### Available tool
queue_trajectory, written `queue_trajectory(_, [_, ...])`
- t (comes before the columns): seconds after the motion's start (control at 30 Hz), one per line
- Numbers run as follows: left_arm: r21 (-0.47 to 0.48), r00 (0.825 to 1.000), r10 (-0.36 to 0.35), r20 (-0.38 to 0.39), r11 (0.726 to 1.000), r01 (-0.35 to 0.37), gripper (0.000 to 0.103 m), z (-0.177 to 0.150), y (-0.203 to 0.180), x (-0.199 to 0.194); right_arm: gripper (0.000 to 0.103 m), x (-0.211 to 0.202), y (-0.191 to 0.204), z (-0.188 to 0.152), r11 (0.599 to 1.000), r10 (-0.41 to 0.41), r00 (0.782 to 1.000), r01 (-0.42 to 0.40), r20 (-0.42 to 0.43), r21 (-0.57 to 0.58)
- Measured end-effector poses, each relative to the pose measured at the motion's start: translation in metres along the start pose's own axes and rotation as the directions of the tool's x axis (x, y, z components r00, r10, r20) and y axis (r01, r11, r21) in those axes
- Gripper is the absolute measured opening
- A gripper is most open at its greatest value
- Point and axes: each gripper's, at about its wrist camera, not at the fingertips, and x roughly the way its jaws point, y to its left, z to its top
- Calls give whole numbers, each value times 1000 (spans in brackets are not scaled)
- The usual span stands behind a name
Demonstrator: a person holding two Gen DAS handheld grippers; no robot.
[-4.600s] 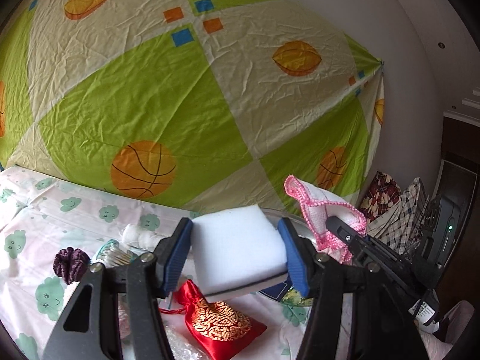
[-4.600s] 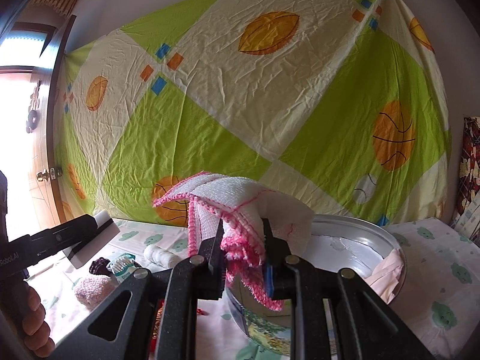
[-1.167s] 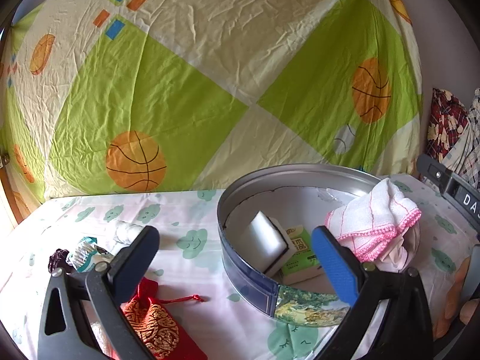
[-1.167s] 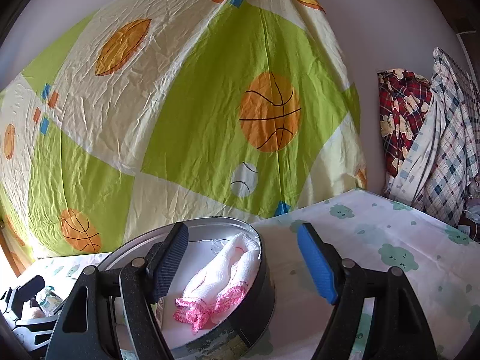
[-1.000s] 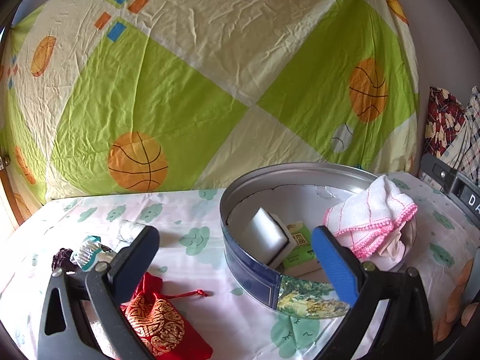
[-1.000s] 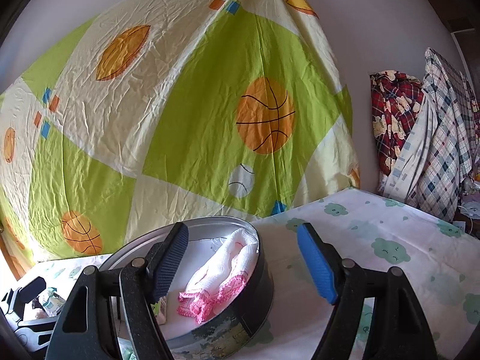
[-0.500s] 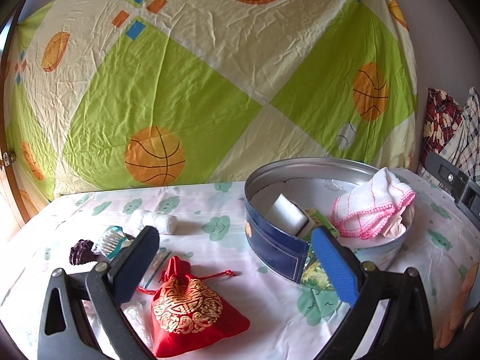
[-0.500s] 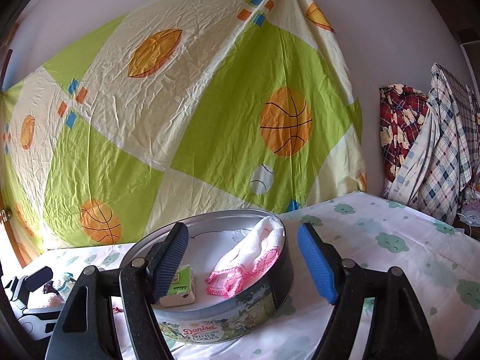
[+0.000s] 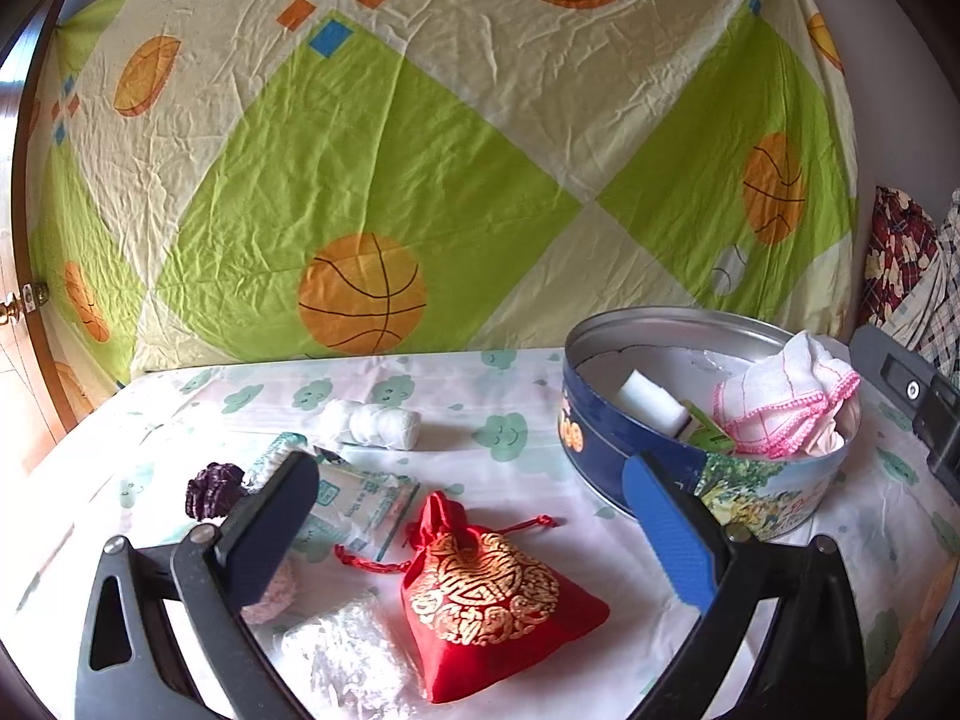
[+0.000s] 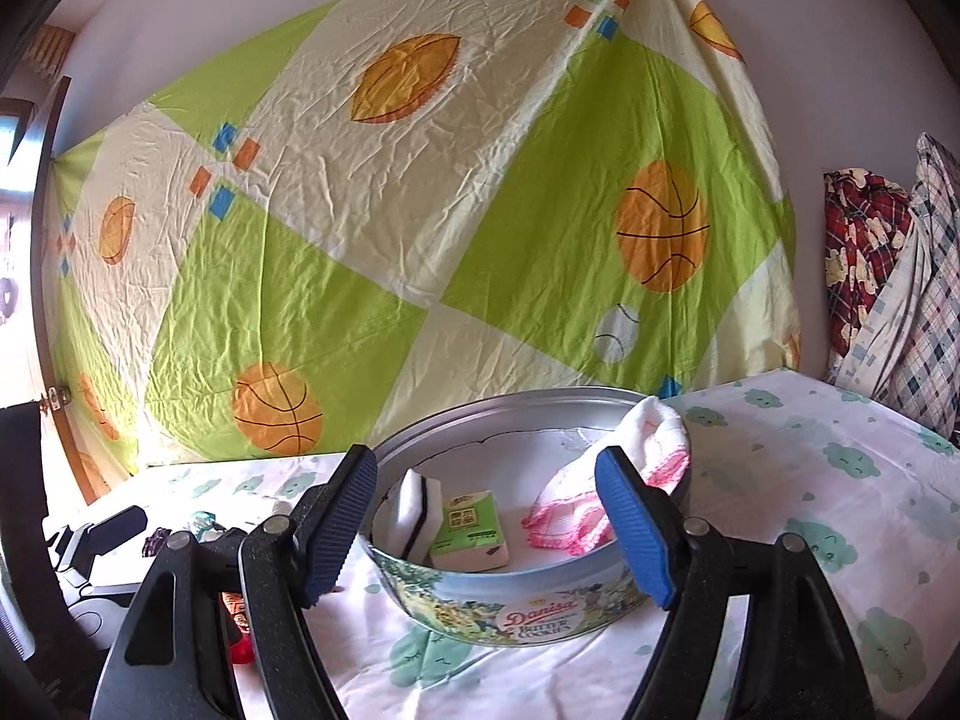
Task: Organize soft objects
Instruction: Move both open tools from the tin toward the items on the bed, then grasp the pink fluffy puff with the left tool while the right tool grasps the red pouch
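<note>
A round cookie tin [image 9: 774, 495] [image 10: 516, 609] stands on the cloud-print sheet and holds a white sponge [image 9: 651, 402] [image 10: 414, 510], a green tissue pack [image 10: 471, 531] and a pink-edged white cloth [image 9: 786, 402] [image 10: 600, 492]. My left gripper [image 9: 480, 525] is open and empty, hovering over a red and gold drawstring pouch [image 9: 486, 594]. My right gripper [image 10: 486, 528] is open and empty, just in front of the tin. Left of the pouch lie a clear plastic pack [image 9: 351, 501], a dark purple scrunchie [image 9: 210, 489], a white gauze roll [image 9: 378, 423], a pink fluffy item [image 9: 273, 591] and a crinkly clear bag [image 9: 342, 654].
A green and cream ball-print sheet [image 9: 420, 150] hangs on the wall behind the bed. Plaid clothes [image 10: 894, 294] hang at the right. A wooden door frame [image 9: 24, 312] stands at the far left. The right gripper's body [image 9: 912, 402] shows at the right edge of the left wrist view.
Both grippers have drawn back and swung left. The tin slid right in the left wrist view, with the pouch and small items now under the left gripper. The tin's inside came into the right wrist view.
</note>
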Motion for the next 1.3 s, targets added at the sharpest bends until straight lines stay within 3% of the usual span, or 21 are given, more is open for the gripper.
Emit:
queue_trajectory(0.37, [-13, 998, 44, -35, 999, -45, 103, -3, 49, 4, 77, 9, 48, -12, 996, 87, 994, -89, -71, -28])
queue_trajectory(0.63, [-92, 986, 142, -83, 984, -150, 103, -6, 110, 12, 77, 25, 80, -21, 979, 191, 966, -200, -172, -31])
queue_trajectory(0.97, [-193, 965, 196, -176, 954, -229, 103, -14, 171, 24, 77, 57, 130, -41, 940, 267, 885, -326, -380, -99])
queue_trajectory(1.13, [-209, 959, 164, -230, 954, -214, 103, -16, 174, 33, 77, 82, 149, -57, 929, 217, 826, -338, -520, -149])
queue_trajectory(1.3, [-163, 963, 107, -248, 975, -150, 103, -16, 159, 35, 66, 100, 161, -71, 915, 181, 763, -362, -621, -178])
